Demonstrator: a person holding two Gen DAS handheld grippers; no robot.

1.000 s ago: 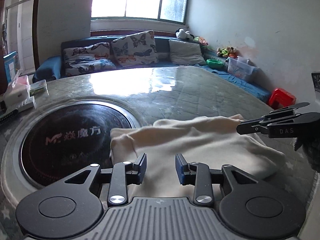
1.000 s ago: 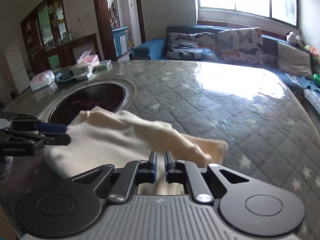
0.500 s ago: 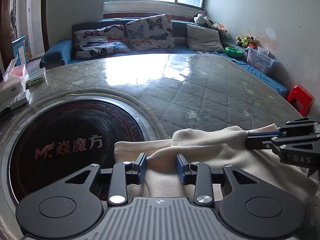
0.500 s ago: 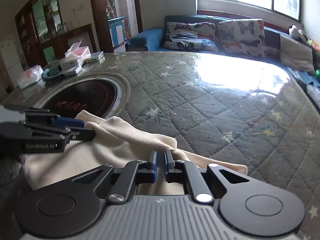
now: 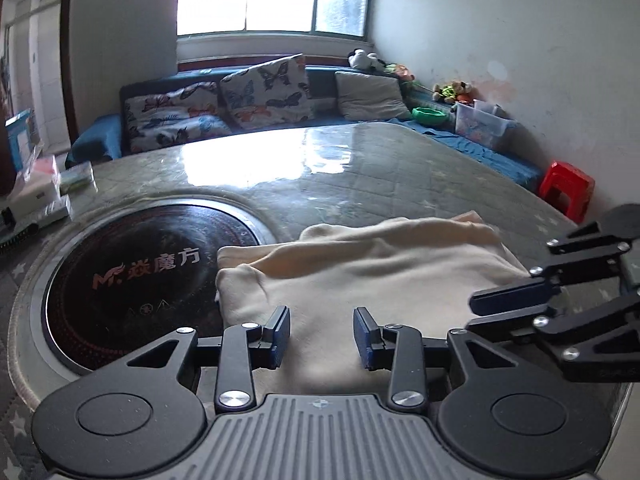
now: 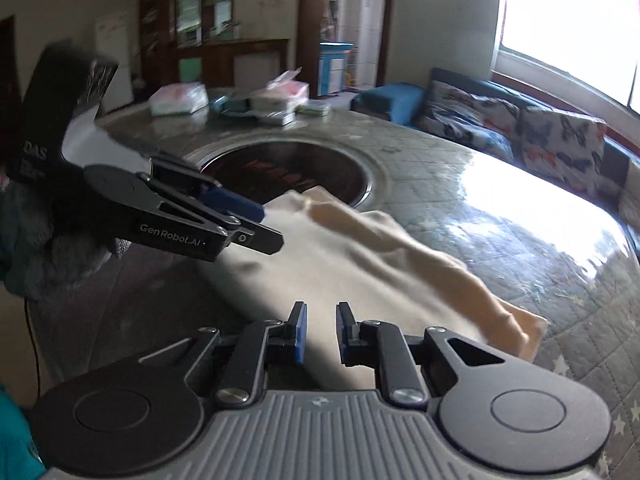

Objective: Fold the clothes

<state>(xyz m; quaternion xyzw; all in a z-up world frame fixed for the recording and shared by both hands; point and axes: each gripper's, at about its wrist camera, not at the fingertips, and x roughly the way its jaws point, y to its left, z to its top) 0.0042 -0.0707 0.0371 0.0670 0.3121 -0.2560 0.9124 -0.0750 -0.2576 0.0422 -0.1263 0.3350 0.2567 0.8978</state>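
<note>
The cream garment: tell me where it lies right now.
The cream garment lies folded on the quilted table, its left edge overlapping the round black cooktop, just ahead of both grippers.

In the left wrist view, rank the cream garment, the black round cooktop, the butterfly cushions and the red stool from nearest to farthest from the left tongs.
1. Cream garment, directly under the left tongs.
2. Black round cooktop, just left.
3. Red stool, far right, beyond the table edge.
4. Butterfly cushions, on the sofa under the window.

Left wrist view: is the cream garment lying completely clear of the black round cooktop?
No, the garment's left corner overlaps the cooktop's right edge.
</note>
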